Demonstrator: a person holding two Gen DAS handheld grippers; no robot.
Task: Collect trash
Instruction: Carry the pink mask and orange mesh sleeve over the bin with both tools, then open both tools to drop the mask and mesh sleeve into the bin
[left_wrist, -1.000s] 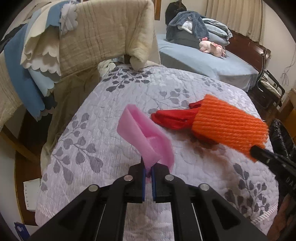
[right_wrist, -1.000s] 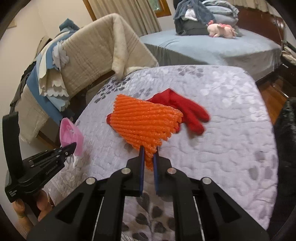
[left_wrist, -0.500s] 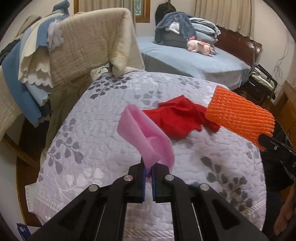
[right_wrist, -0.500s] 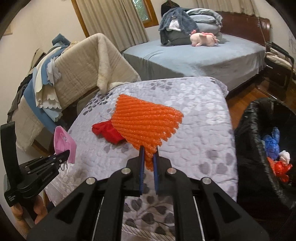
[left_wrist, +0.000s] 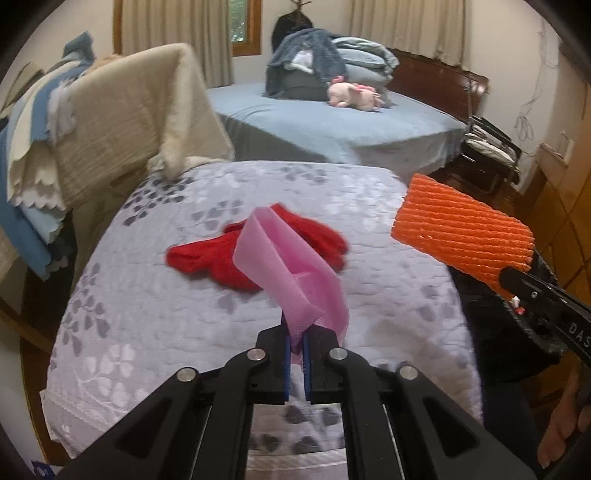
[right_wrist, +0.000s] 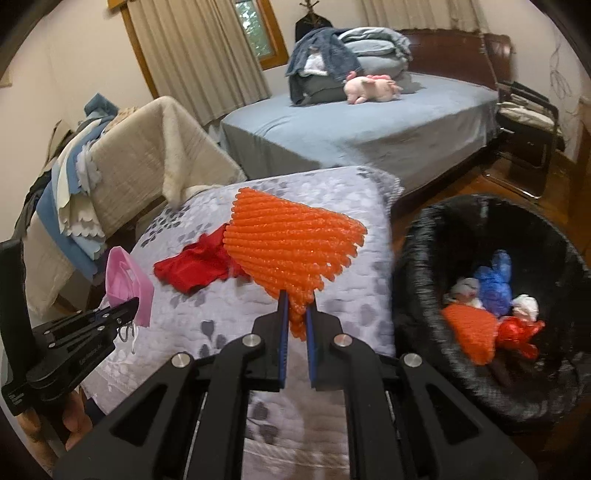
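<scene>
Nearest in the left wrist view, the left gripper (left_wrist: 295, 334) has its jaws pinched tight on the lower edge of a folded pink foam sheet (left_wrist: 291, 273), which stands up from the blue pads, clear of the bed. In the right wrist view the right gripper (right_wrist: 296, 314) likewise clamps a narrow bunch of an orange foam net (right_wrist: 291, 243), the rest of the net fanning out above the fingertips in the air. Just below and beyond both lies the quilted grey bedspread (left_wrist: 147, 314) with a leaf pattern, and on it a crumpled red cloth (left_wrist: 207, 258), partly hidden behind the pink sheet. To the right of the bed, on the wooden floor, sits a bin lined with a black bag (right_wrist: 443, 236), holding orange, blue, red and white scraps. Left of the bed, beige and blue blankets (left_wrist: 122, 122) hang over a frame. Farther back stands a second bed with a blue cover (right_wrist: 351, 125), carrying folded bedding and a pink plush toy (right_wrist: 369, 86), with curtains behind.
</scene>
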